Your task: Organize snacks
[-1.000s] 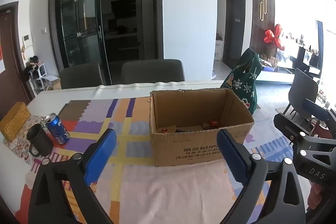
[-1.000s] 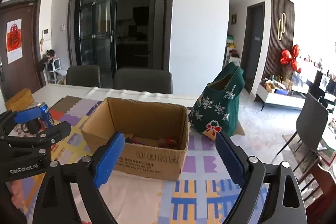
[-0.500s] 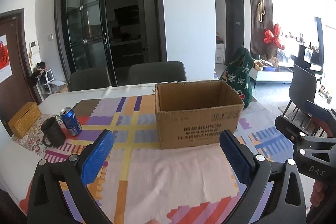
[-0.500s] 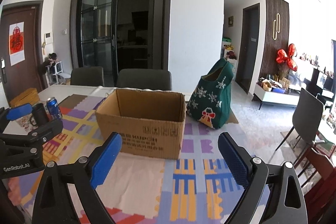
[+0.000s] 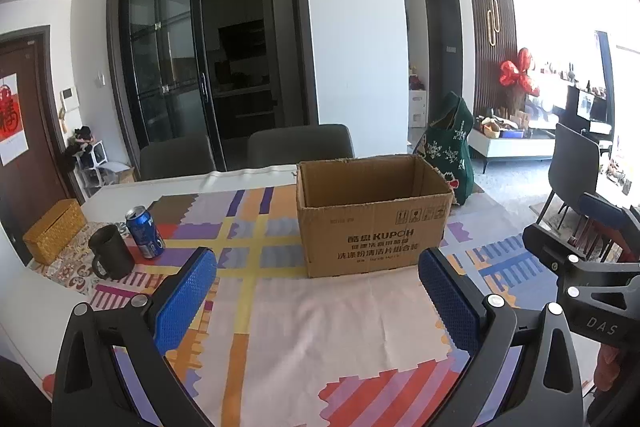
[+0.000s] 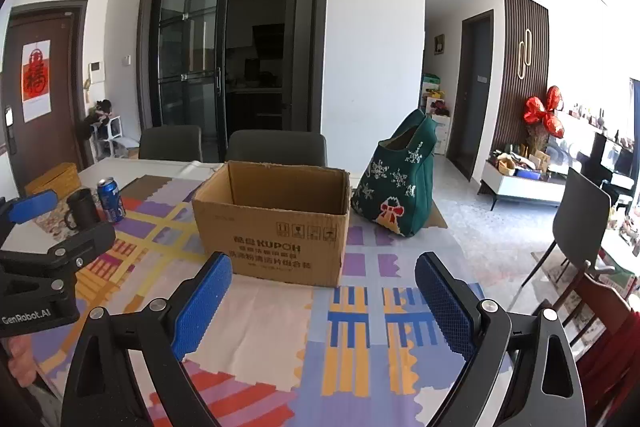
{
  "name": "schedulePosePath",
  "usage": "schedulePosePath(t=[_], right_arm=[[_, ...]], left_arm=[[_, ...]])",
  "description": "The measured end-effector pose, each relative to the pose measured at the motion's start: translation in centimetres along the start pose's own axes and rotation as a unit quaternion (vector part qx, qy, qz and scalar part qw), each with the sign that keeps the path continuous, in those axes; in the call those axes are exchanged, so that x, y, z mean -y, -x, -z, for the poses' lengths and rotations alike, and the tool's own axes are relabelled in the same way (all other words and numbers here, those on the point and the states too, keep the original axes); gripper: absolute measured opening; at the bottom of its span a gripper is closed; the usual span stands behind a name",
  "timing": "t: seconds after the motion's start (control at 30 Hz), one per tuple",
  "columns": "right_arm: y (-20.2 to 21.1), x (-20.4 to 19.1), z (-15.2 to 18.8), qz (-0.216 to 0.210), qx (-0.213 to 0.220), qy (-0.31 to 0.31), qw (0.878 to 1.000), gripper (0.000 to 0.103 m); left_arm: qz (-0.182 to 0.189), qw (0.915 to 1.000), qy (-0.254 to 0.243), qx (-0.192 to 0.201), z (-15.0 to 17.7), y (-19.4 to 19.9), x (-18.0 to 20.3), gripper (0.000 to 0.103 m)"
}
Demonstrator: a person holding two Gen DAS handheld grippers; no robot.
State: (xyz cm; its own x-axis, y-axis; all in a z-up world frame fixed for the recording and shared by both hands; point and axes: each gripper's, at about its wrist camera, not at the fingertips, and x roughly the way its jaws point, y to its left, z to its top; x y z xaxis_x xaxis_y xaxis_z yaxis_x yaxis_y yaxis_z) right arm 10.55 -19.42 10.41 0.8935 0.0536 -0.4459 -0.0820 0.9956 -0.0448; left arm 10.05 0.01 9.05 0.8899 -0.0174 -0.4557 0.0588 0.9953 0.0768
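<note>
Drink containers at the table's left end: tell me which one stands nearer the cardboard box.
The blue soda can. It stands on the box side of the dark mug, which sits farther out toward the table's left edge.

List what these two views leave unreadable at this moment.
- Box contents: both views, hidden by its front wall.
- Green bag contents: both views, its mouth faces away.
- Table's near edge: both views, hidden behind the gripper frames.
- Small print on the can: too small.
- Left gripper and right gripper: jaws wide, empty.
</note>
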Motion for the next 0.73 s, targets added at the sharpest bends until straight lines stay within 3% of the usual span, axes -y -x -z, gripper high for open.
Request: schedulePosePath(t=[0.73], right_arm=[[0.6,-0.1,0.2,-0.003,0.003,-0.002,1.000,0.094]], left_arm=[[0.000,1.0000,0.005,0.008,-0.4,1.3,0.4,0.103]])
